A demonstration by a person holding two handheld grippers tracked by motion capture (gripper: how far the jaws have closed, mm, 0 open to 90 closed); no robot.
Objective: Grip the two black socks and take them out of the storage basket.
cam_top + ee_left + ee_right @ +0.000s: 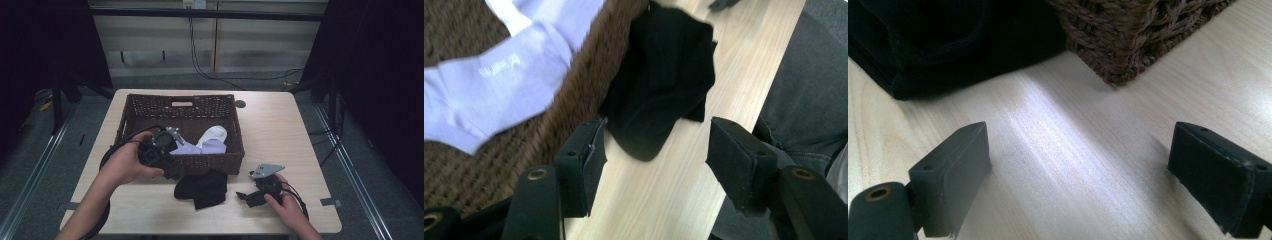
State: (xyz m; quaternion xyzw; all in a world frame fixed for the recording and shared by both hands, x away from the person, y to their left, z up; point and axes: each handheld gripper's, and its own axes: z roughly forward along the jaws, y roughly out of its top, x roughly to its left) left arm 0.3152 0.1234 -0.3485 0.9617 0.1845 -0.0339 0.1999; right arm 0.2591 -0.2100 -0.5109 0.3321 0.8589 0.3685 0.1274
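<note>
While the left gripper [656, 160] is held released lower centre, nothing is gripped. Black sock [664, 75] is seen upper centre. Right gripper [1078, 170] is also released.

This looks like a recording lab or test room, not a home. A small pale wooden table [280, 130] stands alone on grey carpet [35, 165], with black curtains [380, 75] hanging at nine and three o'clock and closing the space off. At twelve o'clock a plain panelled wall [250, 45] has a socket [194, 4] near its top, from which black cables [200, 62] run down and across the floor. Metal rails [350, 165] lie on the floor along both sides of the table. Strips of tape [331, 202] at five and seven o'clock mark the table's edge.
</note>
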